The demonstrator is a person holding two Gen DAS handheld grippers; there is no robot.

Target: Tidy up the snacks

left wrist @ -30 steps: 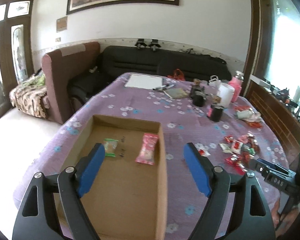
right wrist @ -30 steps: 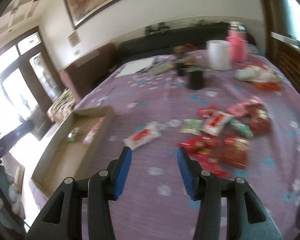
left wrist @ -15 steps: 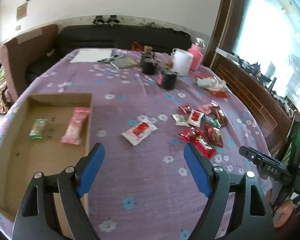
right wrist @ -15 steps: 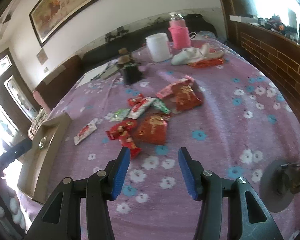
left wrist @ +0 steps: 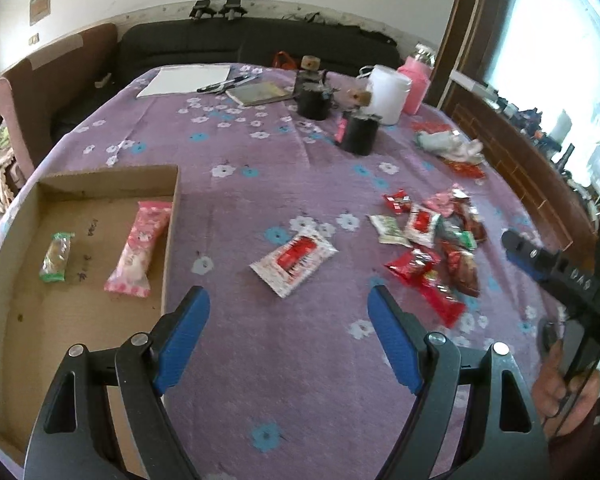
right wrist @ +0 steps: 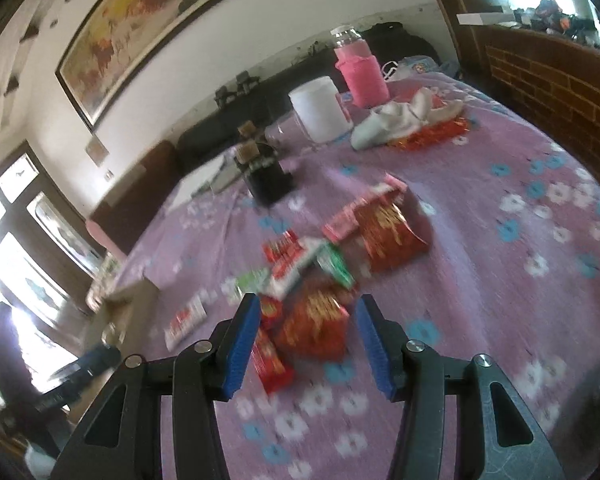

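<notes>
A purple flowered tablecloth (left wrist: 260,160) covers the table. Taking the cardboard box (left wrist: 168,240) as landmark: the left gripper (left wrist: 288,336) hangs spread and empty just right of its near corner; the right gripper (right wrist: 306,340), jaws apart and empty, hovers over a red packet (right wrist: 316,320) in the snack pile (left wrist: 432,240) well right of the box. I'd pinch one packet by its edge only. The cloth between box and pile lies open; black cups (left wrist: 358,134) stand beyond.
</notes>
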